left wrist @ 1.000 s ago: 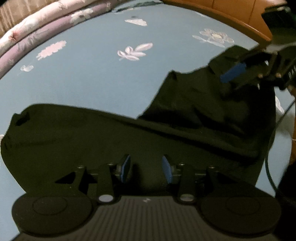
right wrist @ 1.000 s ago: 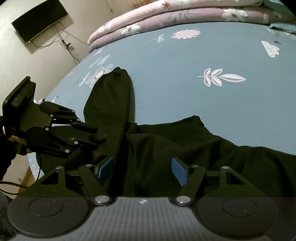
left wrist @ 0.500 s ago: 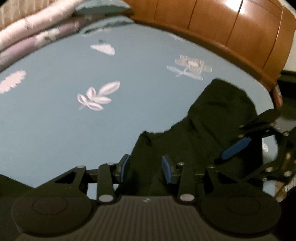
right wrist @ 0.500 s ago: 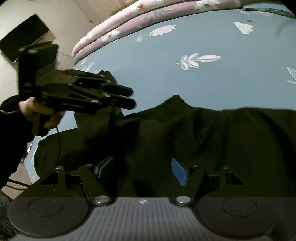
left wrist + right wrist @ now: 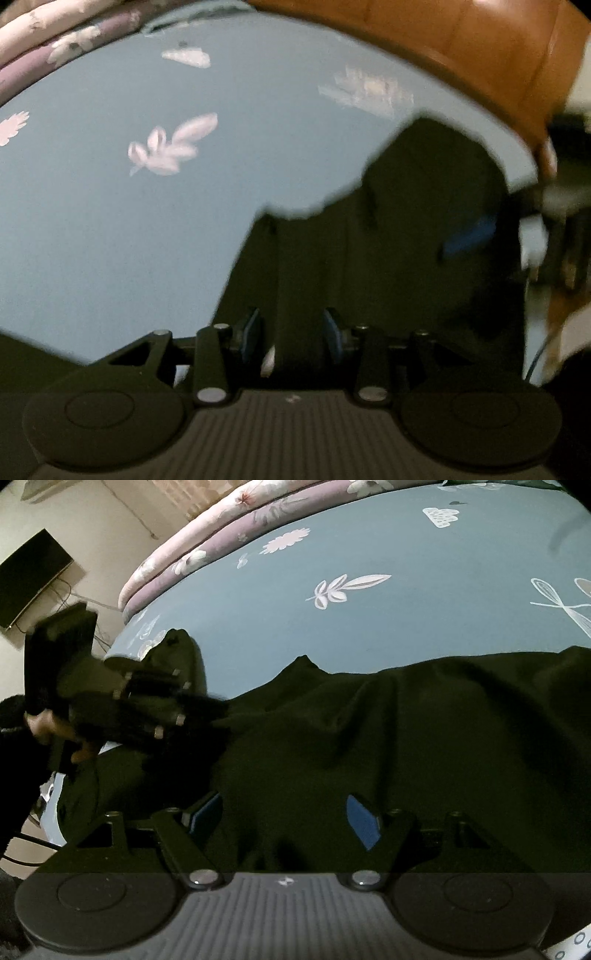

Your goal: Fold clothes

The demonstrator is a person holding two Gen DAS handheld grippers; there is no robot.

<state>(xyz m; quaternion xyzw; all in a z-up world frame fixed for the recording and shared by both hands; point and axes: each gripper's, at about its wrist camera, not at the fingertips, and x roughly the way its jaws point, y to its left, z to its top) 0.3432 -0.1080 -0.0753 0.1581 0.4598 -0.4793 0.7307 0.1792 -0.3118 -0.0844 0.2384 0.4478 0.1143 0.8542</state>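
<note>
Black garment (image 5: 369, 746) spread on blue bedsheet (image 5: 369, 627), lying under and ahead of both tongs. Left gripper (image 5: 291, 332) partly spread, nothing pinched. Right gripper (image 5: 284, 812) has just been opening, wide over cloth, pads clear. Soft, limp, light; take an edge or corner.

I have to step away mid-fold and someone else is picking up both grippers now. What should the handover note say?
Left gripper: jaws partly open over the dark garment, pads not visibly pressing on cloth.
Right gripper: jaws wide and just been opening, cloth lies beneath them, nothing clamped.
Garment: spread rumpled across the blue floral bedsheet, one narrow part reaching toward the far edge near the left gripper, another end toward the wooden headboard.
Done: no neat fold visible yet; cloth is bunched with creases.
Left: smooth it flat, then grip the edges and fold.
</note>
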